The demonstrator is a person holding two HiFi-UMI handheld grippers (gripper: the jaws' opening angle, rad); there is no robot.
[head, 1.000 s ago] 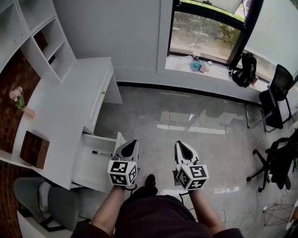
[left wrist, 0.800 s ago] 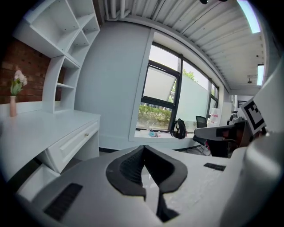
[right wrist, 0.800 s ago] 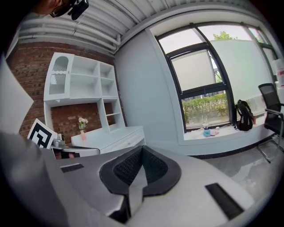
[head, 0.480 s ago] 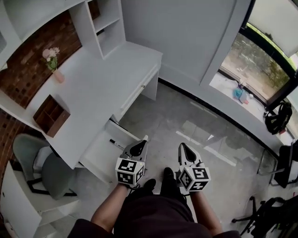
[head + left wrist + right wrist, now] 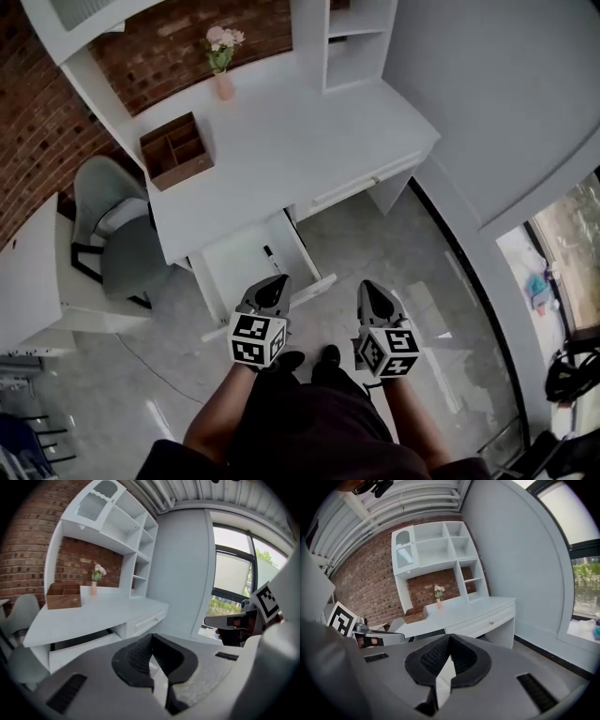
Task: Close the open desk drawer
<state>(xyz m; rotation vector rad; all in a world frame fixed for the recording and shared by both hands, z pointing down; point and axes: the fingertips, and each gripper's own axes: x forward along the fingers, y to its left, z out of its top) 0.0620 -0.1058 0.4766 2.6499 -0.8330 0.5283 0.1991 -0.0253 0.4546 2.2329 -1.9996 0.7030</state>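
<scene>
- While the drawer (image 5: 239, 269) stands pulled well out from under the desk (image 5: 281, 141), none of the closing is done yet.
- You find it below the desk's front edge, just left of a closed drawer (image 5: 361, 186). A pen (image 5: 271, 259) lies on its otherwise bare floor.
- Your left gripper (image 5: 275, 281) has its jaws pressed together, with nothing between them.
- Your right gripper (image 5: 367, 287) is the same: jaws meeting at the tips and empty. It hangs over the floor, off to the right of the drawer.
- From your head view, the left gripper's tips overlap the drawer's front panel. In the left gripper view, though, that panel sits lower left and apart from the jaws, so I judge there is no contact yet.
- What is left is the whole job: bring a gripper against the front panel and push it straight in until it sits flush with the closed drawer.
- You need no grasp for that, so closed jaws suit a plain push. The left gripper looks the nearer one.
- Your path looks free. The chair (image 5: 117, 234) stands off to the drawer's left, and the box (image 5: 178, 150) and vase (image 5: 223, 82) sit up on the desk top, out of the way.
- Watch the pen: it lies loose and, I judge, may roll when the drawer stops.
</scene>
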